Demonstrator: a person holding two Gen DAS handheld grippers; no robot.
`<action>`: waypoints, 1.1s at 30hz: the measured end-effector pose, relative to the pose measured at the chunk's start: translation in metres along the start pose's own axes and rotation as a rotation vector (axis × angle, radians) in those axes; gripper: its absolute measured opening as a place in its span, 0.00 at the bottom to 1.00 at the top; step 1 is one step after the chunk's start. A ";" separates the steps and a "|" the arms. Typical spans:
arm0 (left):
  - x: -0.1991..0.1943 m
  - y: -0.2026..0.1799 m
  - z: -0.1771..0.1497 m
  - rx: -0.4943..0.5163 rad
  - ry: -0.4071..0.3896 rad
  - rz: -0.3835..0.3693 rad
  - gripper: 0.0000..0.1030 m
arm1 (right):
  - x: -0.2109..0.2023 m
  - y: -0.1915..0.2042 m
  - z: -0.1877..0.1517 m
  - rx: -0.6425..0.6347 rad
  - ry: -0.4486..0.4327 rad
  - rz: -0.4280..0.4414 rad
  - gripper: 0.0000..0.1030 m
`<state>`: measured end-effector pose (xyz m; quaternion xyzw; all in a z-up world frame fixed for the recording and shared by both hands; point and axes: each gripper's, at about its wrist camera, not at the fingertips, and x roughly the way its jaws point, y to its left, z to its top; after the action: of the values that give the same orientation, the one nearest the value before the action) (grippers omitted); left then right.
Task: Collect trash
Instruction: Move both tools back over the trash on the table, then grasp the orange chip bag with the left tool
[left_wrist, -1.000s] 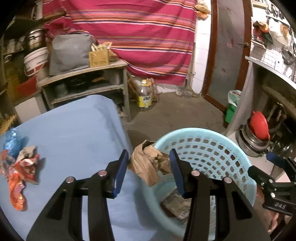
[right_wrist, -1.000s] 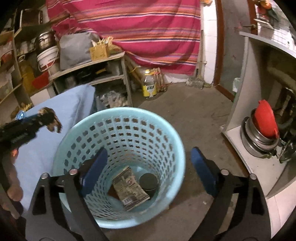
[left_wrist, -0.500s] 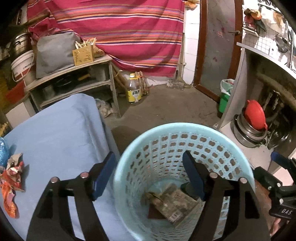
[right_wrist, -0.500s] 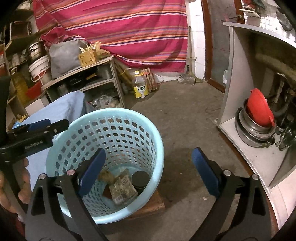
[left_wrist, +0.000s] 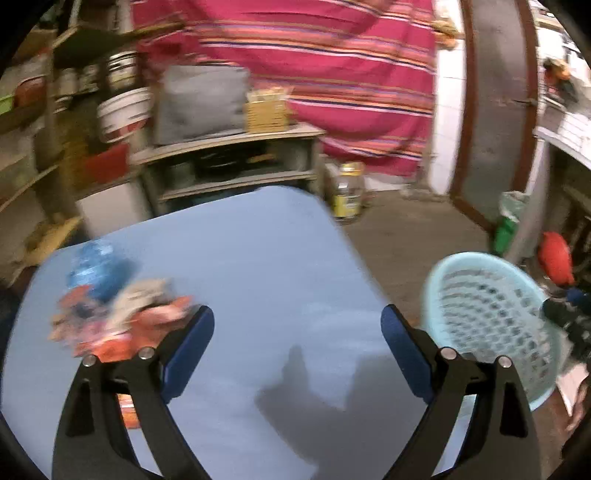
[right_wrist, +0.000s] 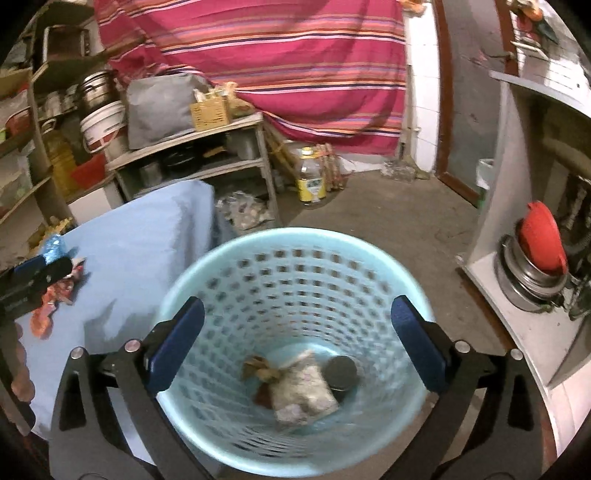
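Swung back over the blue cloth-covered tabletop (left_wrist: 266, 266), the left tongs (left_wrist: 297, 339) are wide open w/ nothing held; 0.5 s ago they hung over the bin. Crumpled red, orange & blue wrappers (left_wrist: 114, 314) lie on the tabletop just beside the left pad, blurred. Pale blue perforated plastic basket (left_wrist: 491, 317) stands right of the tabletop. Right tongs (right_wrist: 297, 343) gape wide over it, empty; brown scrap (right_wrist: 260, 371), printed packet (right_wrist: 304, 393) & dark round tin (right_wrist: 341, 373) sit at its bottom.
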<state>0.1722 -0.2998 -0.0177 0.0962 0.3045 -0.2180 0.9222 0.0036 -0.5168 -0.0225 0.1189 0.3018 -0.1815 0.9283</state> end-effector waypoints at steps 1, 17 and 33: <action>-0.002 0.016 -0.004 -0.016 0.004 0.019 0.87 | 0.002 0.013 0.001 -0.010 -0.002 0.007 0.96; 0.004 0.193 -0.097 -0.135 0.131 0.154 0.87 | 0.040 0.174 -0.017 -0.174 0.071 0.075 0.96; 0.005 0.207 -0.098 -0.125 0.148 0.002 0.16 | 0.065 0.268 -0.021 -0.260 0.120 0.164 0.96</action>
<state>0.2202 -0.0875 -0.0892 0.0548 0.3847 -0.1900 0.9016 0.1508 -0.2844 -0.0485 0.0328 0.3671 -0.0571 0.9278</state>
